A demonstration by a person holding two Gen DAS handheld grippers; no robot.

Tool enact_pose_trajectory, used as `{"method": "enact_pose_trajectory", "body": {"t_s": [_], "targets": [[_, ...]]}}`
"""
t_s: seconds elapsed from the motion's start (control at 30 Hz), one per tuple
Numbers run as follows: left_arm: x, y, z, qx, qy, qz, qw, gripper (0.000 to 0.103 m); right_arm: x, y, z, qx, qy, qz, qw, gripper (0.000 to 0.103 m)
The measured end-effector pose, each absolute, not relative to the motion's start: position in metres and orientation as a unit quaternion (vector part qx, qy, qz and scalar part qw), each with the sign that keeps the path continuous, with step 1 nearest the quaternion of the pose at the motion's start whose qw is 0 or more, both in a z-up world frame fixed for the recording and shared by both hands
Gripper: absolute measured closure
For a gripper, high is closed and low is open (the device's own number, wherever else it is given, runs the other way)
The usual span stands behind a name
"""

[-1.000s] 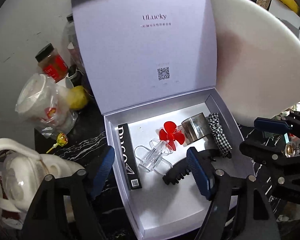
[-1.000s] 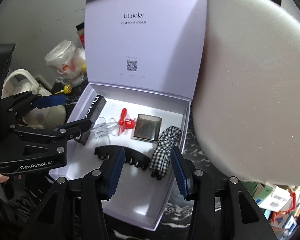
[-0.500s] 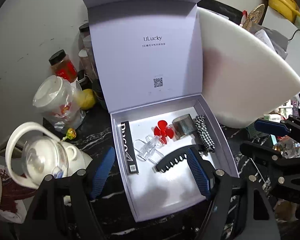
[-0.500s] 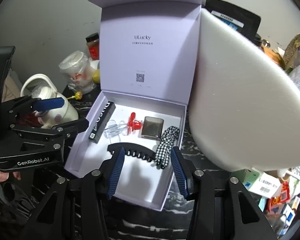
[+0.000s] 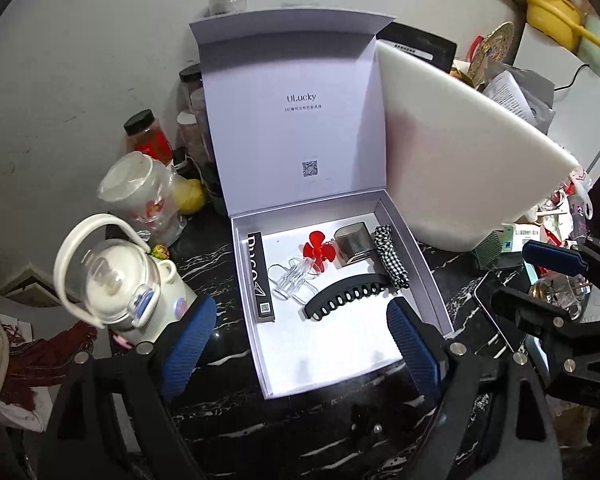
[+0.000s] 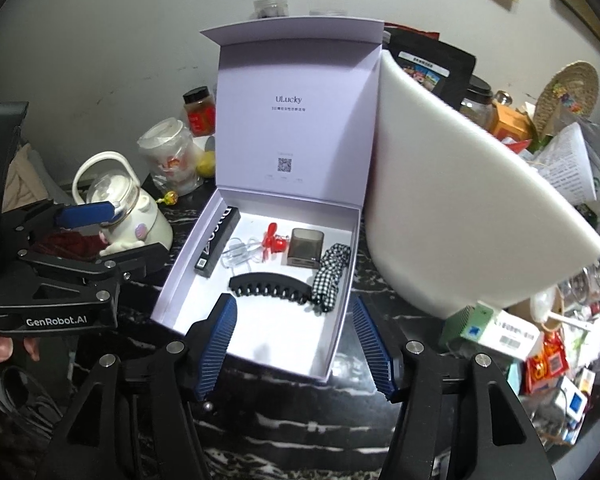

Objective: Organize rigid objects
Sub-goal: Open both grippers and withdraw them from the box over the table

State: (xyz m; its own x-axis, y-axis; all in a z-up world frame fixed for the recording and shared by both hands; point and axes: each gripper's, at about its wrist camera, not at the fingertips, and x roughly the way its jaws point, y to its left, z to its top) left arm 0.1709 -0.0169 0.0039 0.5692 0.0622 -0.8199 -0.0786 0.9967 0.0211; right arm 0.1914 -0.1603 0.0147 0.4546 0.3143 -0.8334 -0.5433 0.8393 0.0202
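An open lilac gift box (image 5: pixel 432 280) stands on the black marble counter with its lid upright. Inside lie a slim black carton (image 5: pixel 261 276), a clear clip (image 5: pixel 290 282), a red fan (image 5: pixel 318 251), a grey metallic case (image 5: pixel 354 242), a gingham scrunchie (image 5: pixel 390 256) and a black claw clip (image 5: pixel 346 294). My left gripper (image 5: pixel 300 306) hovers above the box's near half, jaws opening, holding nothing. My right gripper (image 6: pixel 294 304) hangs over the box's (image 6: pixel 180 276) near edge beside the claw clip (image 6: pixel 272 286), jaws also opening and empty. Each gripper shows in the other's view, the right (image 5: pixel 512 274) and the left (image 6: pixel 140 230).
A big white foam board (image 5: pixel 460 152) leans against the box's right side. Left of the box stand a white kettle-shaped jug (image 5: pixel 120 284), a bagged plastic cup (image 5: pixel 140 196) and jars (image 5: pixel 148 136). A phone (image 5: pixel 492 312) and cluttered packets (image 6: pixel 512 332) lie to the right.
Both grippers have risen and drawn back from the box, so more of the counter shows. Both pairs of jaws stand wider apart than before.
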Motion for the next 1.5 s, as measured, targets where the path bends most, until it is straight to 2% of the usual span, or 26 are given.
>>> {"method": "enact_pose_trajectory", "body": {"t_s": [0.13, 0.47, 0.9, 1.5], "targets": [[0.158, -0.023, 0.008, -0.008, 0.458, 0.039, 0.888, 0.003, 0.178, -0.166, 0.019, -0.125, 0.452, 0.252, 0.846, 0.038], [0.125, -0.039, 0.014, 0.0, 0.449, 0.037, 0.893, 0.003, 0.142, -0.181, 0.025, -0.117, 0.445, 0.24, 0.855, 0.031], [0.086, -0.052, 0.005, -0.005, 0.46, 0.019, 0.888, 0.003, 0.1, -0.195, 0.018, -0.107, 0.455, 0.228, 0.854, 0.031], [0.041, -0.06, -0.028, 0.003, 0.49, 0.01, 0.872, 0.003, 0.054, -0.205, -0.02, -0.091, 0.492, 0.219, 0.837, 0.031]]}}
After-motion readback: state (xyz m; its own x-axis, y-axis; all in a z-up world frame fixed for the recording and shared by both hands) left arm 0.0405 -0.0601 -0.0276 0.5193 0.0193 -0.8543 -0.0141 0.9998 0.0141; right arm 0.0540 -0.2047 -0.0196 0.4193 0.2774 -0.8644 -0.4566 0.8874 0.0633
